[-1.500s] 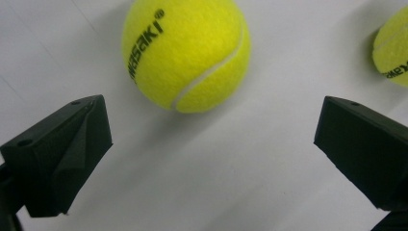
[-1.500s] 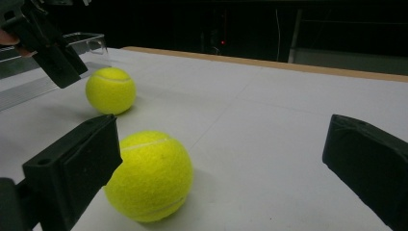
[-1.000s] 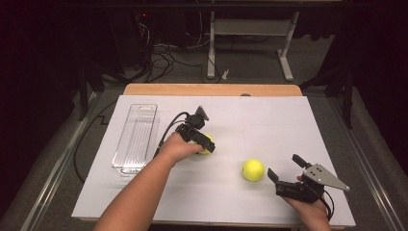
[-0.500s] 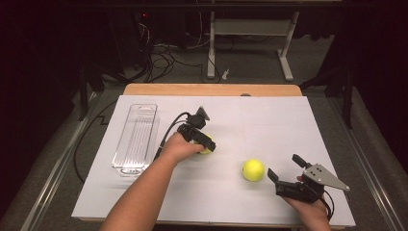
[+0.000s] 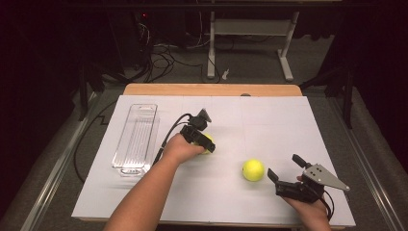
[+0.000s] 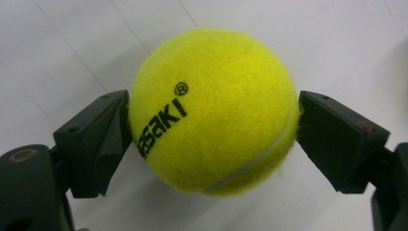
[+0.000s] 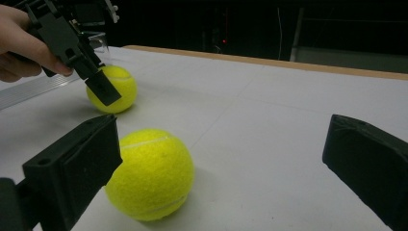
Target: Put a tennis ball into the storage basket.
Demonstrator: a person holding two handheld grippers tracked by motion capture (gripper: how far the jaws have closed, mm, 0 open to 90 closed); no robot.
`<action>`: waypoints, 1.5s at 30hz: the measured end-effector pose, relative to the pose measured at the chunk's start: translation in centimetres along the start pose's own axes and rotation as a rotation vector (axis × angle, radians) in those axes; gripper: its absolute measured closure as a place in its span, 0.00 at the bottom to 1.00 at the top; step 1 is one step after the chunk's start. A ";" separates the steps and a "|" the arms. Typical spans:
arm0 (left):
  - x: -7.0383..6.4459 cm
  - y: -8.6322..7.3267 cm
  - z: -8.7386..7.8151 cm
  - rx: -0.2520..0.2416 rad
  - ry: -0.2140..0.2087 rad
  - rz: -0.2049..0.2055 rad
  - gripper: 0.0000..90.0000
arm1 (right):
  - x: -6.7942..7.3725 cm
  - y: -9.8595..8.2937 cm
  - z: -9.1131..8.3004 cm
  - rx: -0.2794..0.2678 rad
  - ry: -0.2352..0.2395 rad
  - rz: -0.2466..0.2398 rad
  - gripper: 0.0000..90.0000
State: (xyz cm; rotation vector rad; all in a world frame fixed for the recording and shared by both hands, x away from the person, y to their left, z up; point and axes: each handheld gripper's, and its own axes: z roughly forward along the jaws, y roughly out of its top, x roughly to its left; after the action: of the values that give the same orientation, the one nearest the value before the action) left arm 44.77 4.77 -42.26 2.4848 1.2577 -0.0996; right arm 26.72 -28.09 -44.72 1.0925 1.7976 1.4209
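The counter (image 5: 288, 125) was the largest thing in sight, white-topped with a wooden edge along its far side. On its left part lay a clear tray (image 5: 136, 139), long and narrow, running away from the person. Just right of the tray, the person's left hand (image 5: 180, 148) held the left claw (image 5: 208, 144) down over a ball (image 6: 211, 113) near the middle of the counter.

In the left gripper view the two black jaws stood on either side of that yellow tennis ball, each pressed against its felt, so the left claw was closed on it at about the ball's width. The ball rested on the counter. Black printed letters on it read "asaki", the start of the word hidden behind the jaw, with a small ® mark above the last letter; a pale seam curved along its lower right.

The right claw (image 5: 284, 173) lay at the near right of the counter, jaws spread wide and holding nothing. A second ball (image 5: 253, 170), also yellow, sat just left of it, apart from both jaws. In the right gripper view it lay close to the left-hand jaw, with no lettering readable on it.
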 end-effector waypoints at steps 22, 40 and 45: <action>0.0 -0.2 -0.6 0.012 -0.005 -0.007 0.29 | 0.0 0.0 0.0 0.000 0.001 0.000 0.01; -1.3 -1.7 -3.1 0.063 -0.020 0.019 0.30 | 0.1 0.0 0.1 0.001 0.004 -0.005 0.01; -1.8 -2.2 -3.5 0.090 -0.019 0.029 0.30 | 0.2 0.0 0.1 0.003 0.005 -0.006 0.01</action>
State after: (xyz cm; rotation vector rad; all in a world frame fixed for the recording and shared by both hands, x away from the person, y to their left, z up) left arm 41.66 5.77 -39.25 2.5713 1.2352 -0.1760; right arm 26.71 -27.84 -44.78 1.0855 1.8053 1.4195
